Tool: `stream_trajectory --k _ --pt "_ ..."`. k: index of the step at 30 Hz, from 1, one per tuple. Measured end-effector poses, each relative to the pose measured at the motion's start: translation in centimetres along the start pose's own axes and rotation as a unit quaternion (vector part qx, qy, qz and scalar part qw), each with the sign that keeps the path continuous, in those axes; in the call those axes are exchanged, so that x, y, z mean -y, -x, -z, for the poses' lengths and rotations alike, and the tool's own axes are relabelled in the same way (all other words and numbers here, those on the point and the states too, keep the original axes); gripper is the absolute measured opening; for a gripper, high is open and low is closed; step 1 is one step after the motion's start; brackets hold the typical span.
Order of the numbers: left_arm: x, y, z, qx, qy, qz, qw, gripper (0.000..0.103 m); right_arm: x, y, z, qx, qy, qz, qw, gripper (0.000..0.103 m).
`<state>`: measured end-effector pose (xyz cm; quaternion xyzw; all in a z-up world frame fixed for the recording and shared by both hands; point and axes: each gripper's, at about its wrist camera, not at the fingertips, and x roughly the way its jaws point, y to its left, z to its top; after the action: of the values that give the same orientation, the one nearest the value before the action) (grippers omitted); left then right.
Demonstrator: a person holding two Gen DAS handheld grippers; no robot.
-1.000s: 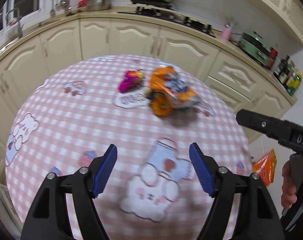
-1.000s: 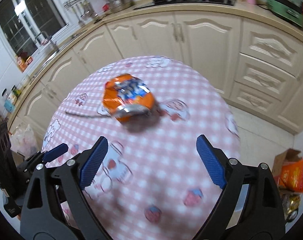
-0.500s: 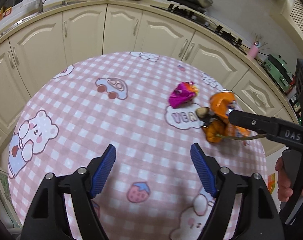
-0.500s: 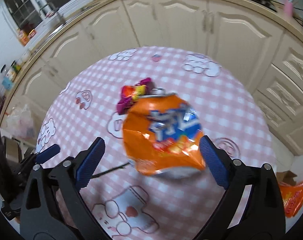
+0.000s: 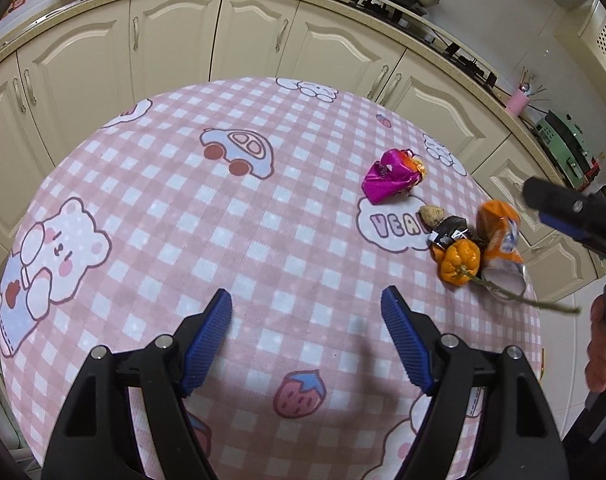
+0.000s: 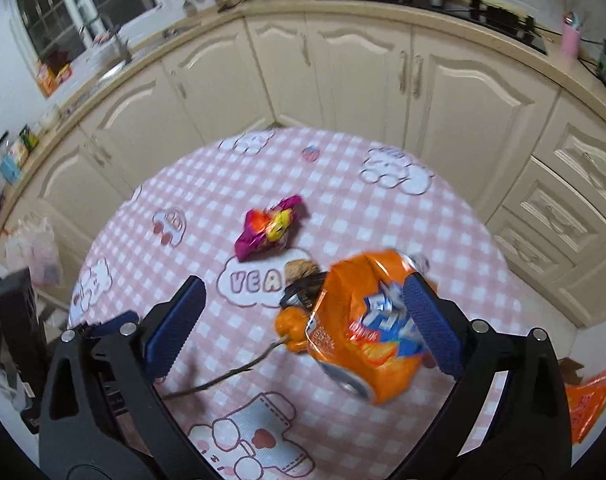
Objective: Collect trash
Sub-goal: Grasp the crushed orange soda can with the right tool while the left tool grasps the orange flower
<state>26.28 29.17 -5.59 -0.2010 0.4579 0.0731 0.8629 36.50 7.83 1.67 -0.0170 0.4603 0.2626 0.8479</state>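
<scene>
So we've got both hand-held grippers over the round desk (image 5: 151, 216) with the pink checked cartoon cloth. Our left hand-held gripper (image 5: 306, 330) hangs above a bare patch of cloth with its blue pads spread wide and nothing between them.

The trash sits in a little cluster toward the right edge of the desk. There's a crumpled orange snack bag (image 6: 367, 324), and our right hand-held gripper (image 6: 303, 326) is wide open around it: the right pad looks to be right against the bag's right side, while the left pad is well off to the left, so we're not pinching it. From this view we can't tell if that right pad actually touches the foil or just overlaps it.

Tucked against the bag's left side there's a small orange fruit (image 5: 460, 261) with a long thin stem (image 6: 223, 374) trailing out over the cloth, a dark wrapper (image 5: 451, 233) just behind it, and a little brown nut-looking thing (image 5: 432, 213) sitting on the "YEAH" cloud print. A bit further back, apart from that pile, lies a scrunched magenta wrapper (image 5: 391, 178) with some yellow and orange showing.

Cream kitchen cabinets (image 6: 343, 76) curve around behind the desk.
</scene>
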Motion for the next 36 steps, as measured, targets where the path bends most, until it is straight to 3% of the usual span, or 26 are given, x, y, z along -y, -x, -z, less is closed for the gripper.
stream_trajectory --k 6,18,28,36 --pt "0.2 0.1 0.0 0.004 -0.004 0.005 1.0000 0.075 3.8 -1.7 0.4 -0.029 -0.060 0.040 0.997 0.097" --pt "0.7 -0.3 0.1 -0.001 -0.010 0.017 0.9998 0.075 5.9 -5.9 3.8 -0.092 -0.101 0.019 0.990 0.097" --pt "5.1 -0.9 0.6 -0.029 -0.070 0.031 0.9967 0.075 6.8 -4.0 5.0 -0.067 -0.110 0.001 0.992 0.095" --pt "9.5 -3.0 -0.1 -0.062 -0.108 0.037 0.9916 0.076 8.9 -0.3 6.0 -0.037 -0.121 -0.005 0.992 0.095"
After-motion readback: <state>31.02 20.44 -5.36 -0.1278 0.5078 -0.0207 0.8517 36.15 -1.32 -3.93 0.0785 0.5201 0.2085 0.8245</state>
